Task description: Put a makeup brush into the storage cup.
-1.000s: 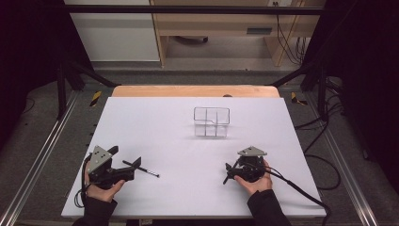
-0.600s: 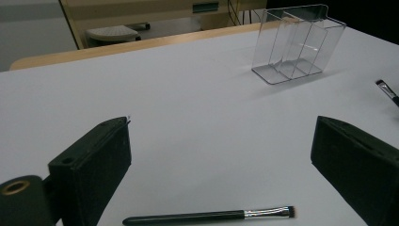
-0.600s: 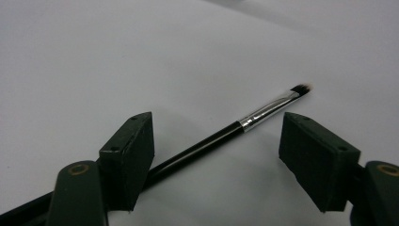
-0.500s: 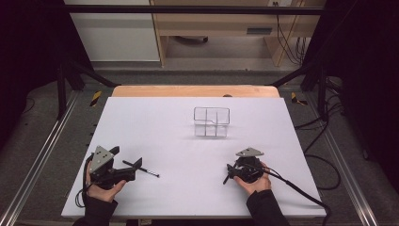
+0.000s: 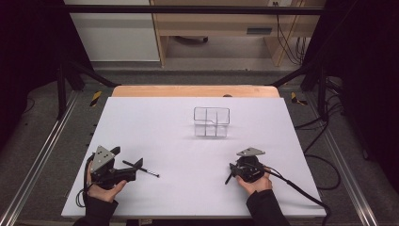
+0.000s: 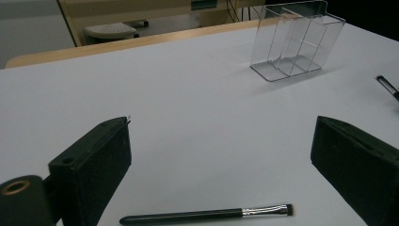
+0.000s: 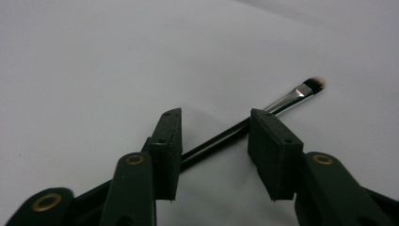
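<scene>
A slim black makeup brush (image 5: 146, 170) with a silver ferrule lies flat on the white table (image 5: 164, 122), just ahead of my left gripper (image 5: 128, 159). In the left gripper view that gripper (image 6: 221, 155) is wide open and the brush (image 6: 207, 215) lies crosswise between its jaws, untouched. My right gripper (image 5: 231, 170) is low over a second brush (image 5: 227, 179). The right gripper view shows this gripper (image 7: 214, 127) open and straddling the brush (image 7: 287, 100), whose handle runs diagonally through the gap and whose bristles point away. A clear divided organizer (image 5: 211, 121) stands empty at the table's far middle.
The organizer (image 6: 294, 44) has three slots side by side. The tip of the second brush (image 6: 387, 85) shows at the right in the left gripper view. A wooden strip (image 5: 195, 91) borders the far edge. The right gripper's cable (image 5: 301, 190) trails off the table's right front.
</scene>
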Action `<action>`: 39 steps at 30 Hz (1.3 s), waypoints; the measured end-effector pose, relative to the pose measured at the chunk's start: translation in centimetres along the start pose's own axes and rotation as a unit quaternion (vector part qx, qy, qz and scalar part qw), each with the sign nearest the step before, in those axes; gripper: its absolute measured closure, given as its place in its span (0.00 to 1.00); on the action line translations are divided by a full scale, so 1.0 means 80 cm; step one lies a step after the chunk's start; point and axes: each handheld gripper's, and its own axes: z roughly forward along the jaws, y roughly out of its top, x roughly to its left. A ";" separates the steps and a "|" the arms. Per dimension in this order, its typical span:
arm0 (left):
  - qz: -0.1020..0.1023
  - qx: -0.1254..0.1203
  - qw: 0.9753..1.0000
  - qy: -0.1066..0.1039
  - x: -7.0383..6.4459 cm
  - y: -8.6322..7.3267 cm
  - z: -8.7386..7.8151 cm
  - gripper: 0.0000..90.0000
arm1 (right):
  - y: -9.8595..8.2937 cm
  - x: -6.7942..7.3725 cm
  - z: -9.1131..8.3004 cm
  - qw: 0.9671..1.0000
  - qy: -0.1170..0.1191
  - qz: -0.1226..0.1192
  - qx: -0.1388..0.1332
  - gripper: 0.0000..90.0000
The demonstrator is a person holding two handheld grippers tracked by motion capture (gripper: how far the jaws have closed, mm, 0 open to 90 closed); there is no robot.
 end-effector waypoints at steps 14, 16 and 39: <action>0.001 0.001 1.000 -0.001 -0.001 0.000 0.000 0.06 | 0.000 -0.011 -0.007 1.000 0.005 0.001 0.020 0.83; 0.001 0.002 1.000 -0.002 -0.001 0.000 0.000 0.06 | 0.000 -0.012 -0.008 1.000 0.003 -0.002 0.023 0.84; 0.004 0.007 1.000 -0.006 -0.004 -0.001 0.003 0.06 | 0.004 -0.022 -0.013 0.998 0.005 -0.014 0.054 0.93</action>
